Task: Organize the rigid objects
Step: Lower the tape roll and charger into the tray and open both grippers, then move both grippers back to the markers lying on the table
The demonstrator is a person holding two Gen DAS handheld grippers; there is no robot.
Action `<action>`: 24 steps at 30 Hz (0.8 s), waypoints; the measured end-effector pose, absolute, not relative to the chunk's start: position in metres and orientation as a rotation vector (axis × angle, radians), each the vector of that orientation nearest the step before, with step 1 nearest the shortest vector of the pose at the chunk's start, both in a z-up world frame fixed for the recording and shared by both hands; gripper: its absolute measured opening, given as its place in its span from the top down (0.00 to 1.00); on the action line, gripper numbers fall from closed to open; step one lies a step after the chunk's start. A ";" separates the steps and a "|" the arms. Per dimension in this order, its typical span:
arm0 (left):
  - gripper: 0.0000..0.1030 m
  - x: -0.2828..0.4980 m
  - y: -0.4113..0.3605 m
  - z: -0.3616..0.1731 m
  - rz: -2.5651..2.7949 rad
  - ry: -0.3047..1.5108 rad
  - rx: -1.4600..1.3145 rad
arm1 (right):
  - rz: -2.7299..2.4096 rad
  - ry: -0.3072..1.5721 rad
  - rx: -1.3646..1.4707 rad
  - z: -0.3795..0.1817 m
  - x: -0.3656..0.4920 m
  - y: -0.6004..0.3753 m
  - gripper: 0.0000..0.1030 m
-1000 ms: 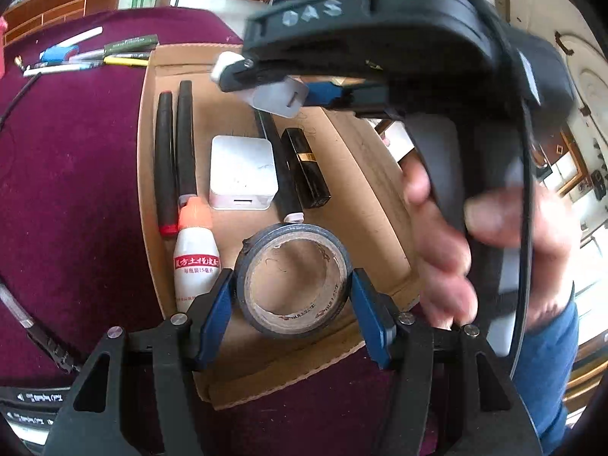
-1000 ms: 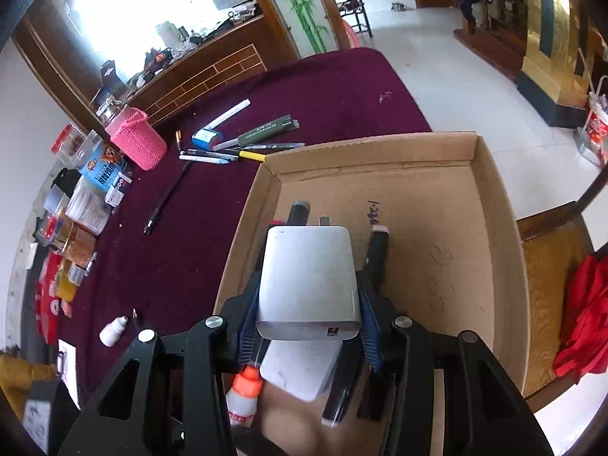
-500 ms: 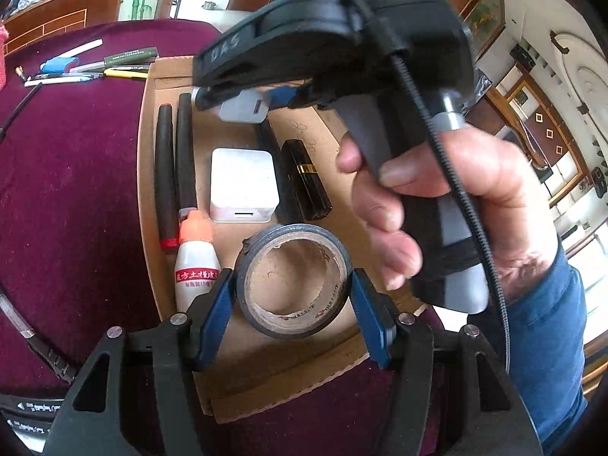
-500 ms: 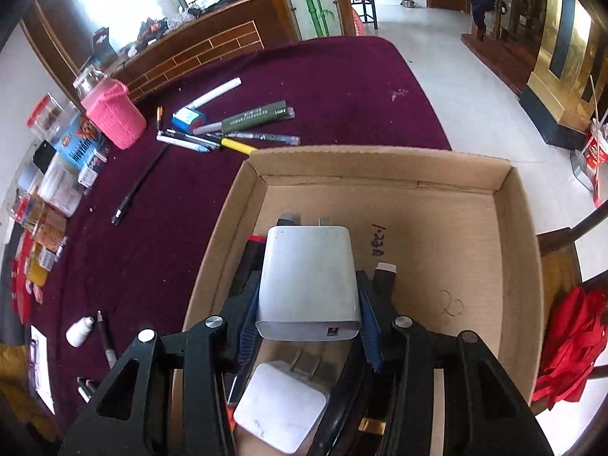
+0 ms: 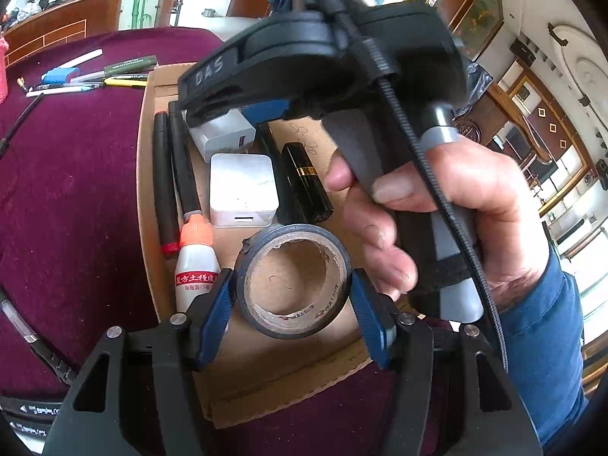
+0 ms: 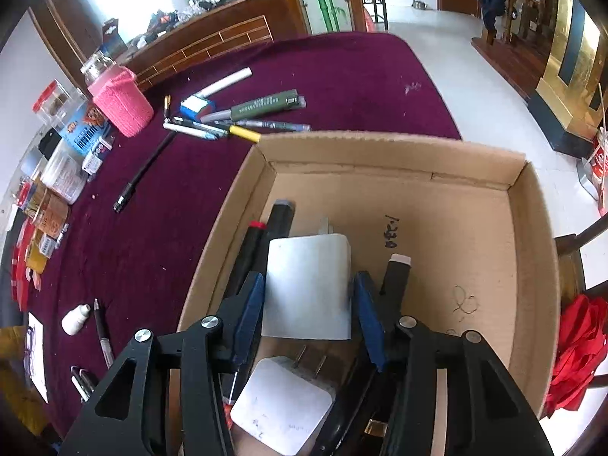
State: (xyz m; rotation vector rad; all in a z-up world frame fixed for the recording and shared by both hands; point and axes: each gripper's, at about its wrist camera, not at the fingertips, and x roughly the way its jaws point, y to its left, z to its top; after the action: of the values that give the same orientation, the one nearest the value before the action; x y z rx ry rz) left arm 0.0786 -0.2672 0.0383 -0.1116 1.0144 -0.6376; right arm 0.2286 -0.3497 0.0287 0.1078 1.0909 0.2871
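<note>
Cardboard, plain and brown, makes the shallow box (image 6: pixel 532 228) that takes the rigid things; it lies on a dark red cloth (image 6: pixel 342 72) over the table. The right tongs (image 6: pixel 307 319) reach down into its left half with the grey charger (image 6: pixel 307 285) between the blue pads; the jaws have just been opening, and a thin gap shows on the right pad, so the charger looks set down rather than clamped. Its long axis runs away from the tongs toward the far wall of the box, prongs at the far end; it sits just beyond the white charger (image 6: pixel 281 406), between the dark pens (image 6: pixel 250 258) on the left and a black marker (image 6: pixel 395 277) on the right. Any withdrawal, I judge, must go straight up and back along that axis. The left tongs (image 5: pixel 290 292) straddle the roll of tape (image 5: pixel 292 281) at the near edge, pads on either side; whether they press it I cannot tell. A glue bottle (image 5: pixel 195 262) lies left of the roll, a black tube (image 5: pixel 307 182) beyond it. Loose pens (image 6: pixel 243 117) and a pink holder (image 6: pixel 121 104) wait on the cloth at far left; beyond are tiled floor and wooden cabinets.
</note>
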 end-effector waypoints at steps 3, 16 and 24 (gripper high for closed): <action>0.42 0.084 -0.266 0.036 -0.639 1.014 -0.115 | 0.279 1.040 0.099 0.042 0.219 -0.353 0.57; 0.37 0.091 -0.262 0.036 -0.663 1.031 -0.171 | 0.252 0.843 0.352 0.074 0.160 -0.406 0.55; 0.37 0.084 -0.263 0.046 -0.661 0.988 -0.152 | 0.235 0.776 0.405 0.067 0.156 -0.420 0.55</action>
State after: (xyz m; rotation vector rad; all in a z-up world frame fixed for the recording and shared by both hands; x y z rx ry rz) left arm 0.0845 -0.2630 0.0463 -0.1521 0.9884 -0.6614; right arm 0.1556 -0.4197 0.0668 0.4049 0.7757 0.2351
